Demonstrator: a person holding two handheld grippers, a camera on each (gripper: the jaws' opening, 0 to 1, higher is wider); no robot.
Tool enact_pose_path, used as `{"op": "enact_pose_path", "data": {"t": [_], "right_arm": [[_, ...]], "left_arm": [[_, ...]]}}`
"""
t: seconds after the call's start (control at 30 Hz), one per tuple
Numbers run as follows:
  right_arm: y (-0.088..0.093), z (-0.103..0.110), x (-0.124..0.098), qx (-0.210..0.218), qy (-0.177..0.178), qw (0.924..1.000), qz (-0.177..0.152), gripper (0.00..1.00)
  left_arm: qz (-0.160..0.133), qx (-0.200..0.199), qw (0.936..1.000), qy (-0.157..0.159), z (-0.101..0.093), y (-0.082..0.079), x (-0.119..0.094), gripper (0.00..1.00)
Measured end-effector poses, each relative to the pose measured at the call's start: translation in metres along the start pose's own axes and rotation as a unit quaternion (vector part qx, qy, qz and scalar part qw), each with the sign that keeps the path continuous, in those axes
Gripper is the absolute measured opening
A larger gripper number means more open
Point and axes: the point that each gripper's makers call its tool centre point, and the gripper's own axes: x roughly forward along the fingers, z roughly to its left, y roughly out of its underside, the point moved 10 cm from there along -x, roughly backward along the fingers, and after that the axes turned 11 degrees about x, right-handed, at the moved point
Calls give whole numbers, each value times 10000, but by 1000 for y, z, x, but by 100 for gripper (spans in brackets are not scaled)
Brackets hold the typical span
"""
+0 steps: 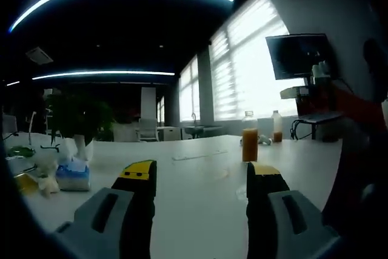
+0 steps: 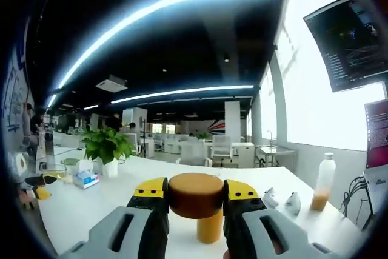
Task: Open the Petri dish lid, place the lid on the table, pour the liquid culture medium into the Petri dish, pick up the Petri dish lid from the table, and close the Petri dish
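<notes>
- the right gripper (image 2: 195,201) is clamped on the wide brown cap of an orange bottle (image 2: 209,225); the jaws press the cap's two sides, and the bottle's neck shows below them, so the grip is up at the cap.
- this bottle looks like the liquid medium, held above the white table (image 2: 91,210), probably ready for pouring; how high it hangs i cannot tell.
- the left gripper (image 1: 201,180) holds nothing, its jaws spread apart over the table (image 1: 194,210), likely kept free for the lid.
- a faint round outline on the table between and just past the left jaws may be the petri dish (image 1: 209,173); it is too faint to say whether the lid is on or off.
- beyond it stands another orange bottle (image 1: 250,136), with a smaller one (image 1: 277,127) further back, both upright and well apart from the jaws.
- a tissue pack (image 1: 73,175) and a plant (image 1: 79,116) sit off to the side, clear of the work area.
</notes>
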Motion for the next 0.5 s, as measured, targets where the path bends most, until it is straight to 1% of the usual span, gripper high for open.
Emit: {"op": "enact_pose_path", "data": {"t": [0.07,0.1,0.13,0.27,0.5], "right_arm": [[11,0,-4,38,-34,10000,38,30],[18,0,-7,130,-17,9999,-43,30],[25,-1,-8,185,-34,9998,-19,30],[45,-1,-15,335,51,9994,-28,30],[81,2,-32,349,271,9990,105,30]], "left_arm": [[10,21,10000,14,-1,1,0,51],[17,1,10000,21,-1,1,0,51],[19,-9,10000,21,-1,1,0,51],[16,19,10000,38,-2,0,1,51],[-54,31,10000,5,-2,-4,-1,51]]}}
